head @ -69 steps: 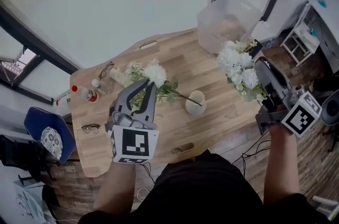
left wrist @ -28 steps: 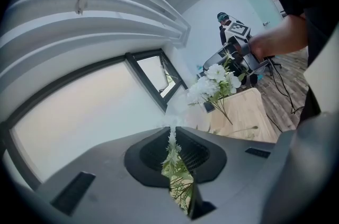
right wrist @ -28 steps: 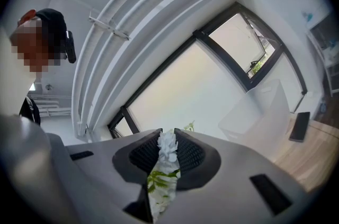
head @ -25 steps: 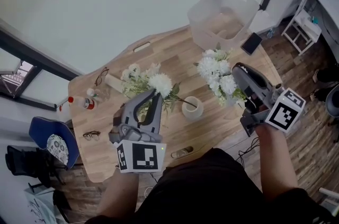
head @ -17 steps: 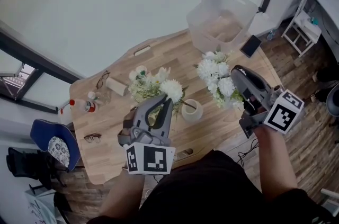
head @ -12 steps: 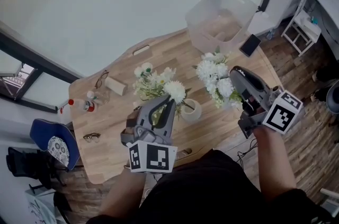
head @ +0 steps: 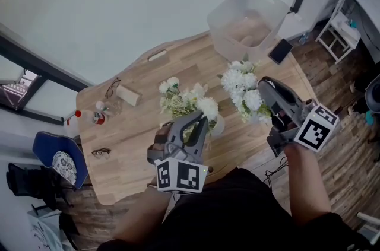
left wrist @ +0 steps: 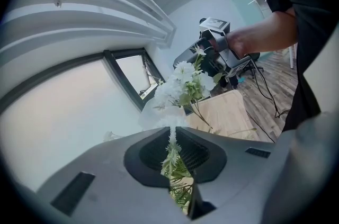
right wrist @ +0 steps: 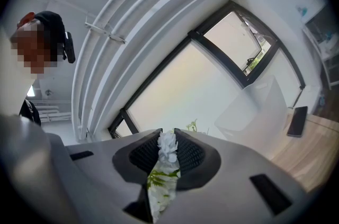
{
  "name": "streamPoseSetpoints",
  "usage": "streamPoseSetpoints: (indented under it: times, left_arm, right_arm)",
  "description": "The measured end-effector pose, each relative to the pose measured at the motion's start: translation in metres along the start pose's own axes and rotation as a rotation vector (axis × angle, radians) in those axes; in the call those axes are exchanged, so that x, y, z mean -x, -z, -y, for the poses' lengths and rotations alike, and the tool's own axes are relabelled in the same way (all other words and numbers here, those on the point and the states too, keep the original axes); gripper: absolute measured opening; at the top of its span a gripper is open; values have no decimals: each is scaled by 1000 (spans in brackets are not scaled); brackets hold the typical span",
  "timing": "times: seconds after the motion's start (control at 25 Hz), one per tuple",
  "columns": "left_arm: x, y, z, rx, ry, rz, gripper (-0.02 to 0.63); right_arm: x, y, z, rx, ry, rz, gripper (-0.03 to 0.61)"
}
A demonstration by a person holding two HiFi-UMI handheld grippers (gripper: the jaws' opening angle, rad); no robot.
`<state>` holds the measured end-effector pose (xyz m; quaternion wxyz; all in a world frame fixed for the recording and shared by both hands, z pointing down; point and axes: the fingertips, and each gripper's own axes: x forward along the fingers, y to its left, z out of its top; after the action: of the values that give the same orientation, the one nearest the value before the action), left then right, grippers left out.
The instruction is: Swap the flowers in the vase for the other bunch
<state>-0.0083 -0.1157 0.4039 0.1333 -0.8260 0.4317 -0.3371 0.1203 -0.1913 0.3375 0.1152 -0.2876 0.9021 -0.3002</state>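
On the left gripper (head: 198,121) the fingers are clenching the stems of a leafy green bunch of white flowers (head: 184,98), its blooms hanging over the small cream round vase (head: 219,124) just beside them; the vase's inside is hidden. On the right gripper (head: 267,86) the fingers are gripping a second white-flowered bunch (head: 240,80), apart from the vase, over the pale wooden worktop (head: 136,125). The left bunch has been travelling across to the vase since earlier.

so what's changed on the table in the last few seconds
The left claw, shut on the leafy bunch, carried it rightward across the table up to the vase. The right claw barely moved, still gripping the white bunch; nothing was let go.
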Motion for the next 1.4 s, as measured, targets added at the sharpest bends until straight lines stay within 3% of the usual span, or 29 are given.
streamPoseSetpoints:
  times: [0.56, 0.88, 1.12, 1.4]
  left_arm:
    - [-15, 0, 24, 26, 82, 25, 32]
    - [-33, 12, 43, 0, 139, 13, 32]
    - [-33, 12, 42, 8, 132, 23, 32]
    - [-21, 4, 41, -36, 120, 14, 32]
  right_arm:
    - [7, 4, 8, -18, 37, 4, 87]
    - [8, 5, 9, -21, 57, 2, 87]
    - [9, 4, 10, -17, 67, 6, 87]
    - [7, 2, 3, -11, 56, 8, 87]
